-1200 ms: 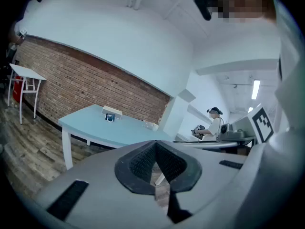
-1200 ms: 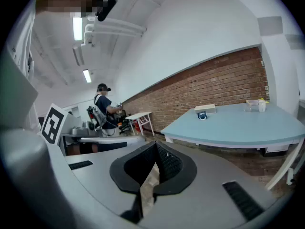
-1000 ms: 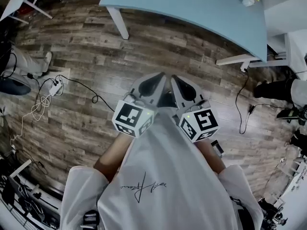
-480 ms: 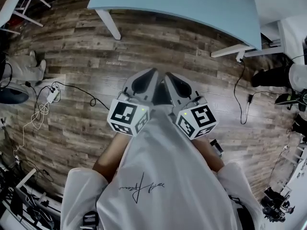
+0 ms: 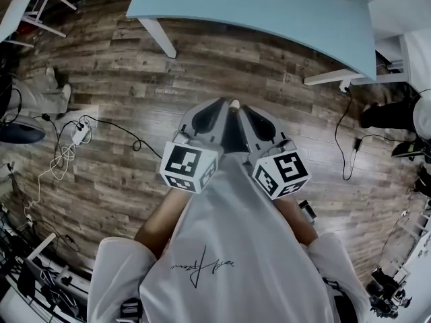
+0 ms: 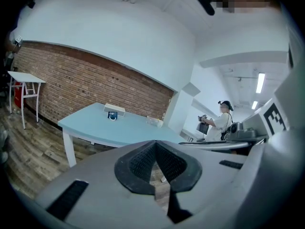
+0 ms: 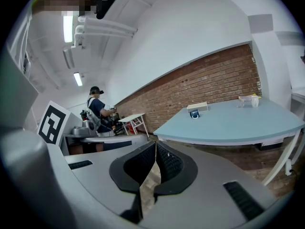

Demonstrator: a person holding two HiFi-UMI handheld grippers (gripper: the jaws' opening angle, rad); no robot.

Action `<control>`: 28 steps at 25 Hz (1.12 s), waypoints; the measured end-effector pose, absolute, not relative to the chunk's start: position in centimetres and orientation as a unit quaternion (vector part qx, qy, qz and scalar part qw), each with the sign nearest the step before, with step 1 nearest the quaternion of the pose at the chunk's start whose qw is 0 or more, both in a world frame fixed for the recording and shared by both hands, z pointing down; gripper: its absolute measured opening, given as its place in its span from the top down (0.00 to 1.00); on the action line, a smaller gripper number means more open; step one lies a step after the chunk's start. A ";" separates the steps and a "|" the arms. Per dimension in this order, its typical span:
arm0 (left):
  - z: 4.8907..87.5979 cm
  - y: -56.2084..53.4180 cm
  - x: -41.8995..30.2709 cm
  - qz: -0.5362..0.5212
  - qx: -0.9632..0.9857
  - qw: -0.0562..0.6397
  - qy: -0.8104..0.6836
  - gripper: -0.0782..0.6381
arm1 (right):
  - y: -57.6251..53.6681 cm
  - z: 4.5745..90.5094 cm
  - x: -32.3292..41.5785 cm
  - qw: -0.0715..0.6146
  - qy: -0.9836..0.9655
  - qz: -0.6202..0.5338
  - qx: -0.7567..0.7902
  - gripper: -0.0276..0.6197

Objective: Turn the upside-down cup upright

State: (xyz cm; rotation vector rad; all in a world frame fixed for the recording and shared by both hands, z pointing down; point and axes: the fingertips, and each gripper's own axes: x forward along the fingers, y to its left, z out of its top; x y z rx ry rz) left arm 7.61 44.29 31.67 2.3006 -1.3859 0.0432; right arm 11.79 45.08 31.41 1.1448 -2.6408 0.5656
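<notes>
the left gripper (image 6: 155, 144) and the right gripper (image 7: 155, 146) hang side by side in front of the person's chest, over the wooden floor (image 5: 101, 147) and well apart from the pale blue bench (image 5: 269, 5). each gripper view shows its fingers drawn together at the tips with nothing between them.

across the last second little has changed. the pair has kept its tucked, shoulder-to-shoulder pose, and the head view has only swayed, so that the bench edge and its leg slid a little to the left and back again. the bench has come no nearer.

the task looks not yet begun. no cup can be told for certain. the likeliest candidate is a small dark blue thing (image 6: 113, 115) far off on the bench, just in front of a white box (image 6: 114, 109). whether it is a cup, or stands inverted, is too small to tell. judging from this, the person must first walk up to the bench before either gripper can open on anything.
</notes>
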 end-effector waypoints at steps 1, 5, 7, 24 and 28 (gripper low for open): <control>31.6 43.8 7.6 0.016 0.834 0.226 -0.504 0.88 | 44.5 31.4 11.8 0.103 -0.895 0.193 0.388 0.92; 31.3 41.5 7.6 0.017 0.832 0.227 -0.505 0.88 | 42.0 31.3 11.6 0.100 -0.897 0.195 0.384 0.92; 31.3 40.3 7.7 0.018 0.832 0.229 -0.505 0.88 | 40.8 31.3 11.5 0.101 -0.898 0.196 0.381 0.92; 31.0 31.0 8.8 0.032 0.819 0.230 -0.525 0.88 | 31.1 31.3 12.1 0.102 -0.907 0.203 0.354 0.92; 31.0 29.4 9.2 0.034 0.817 0.227 -0.530 0.88 | 29.3 31.2 12.8 0.099 -0.909 0.202 0.352 0.92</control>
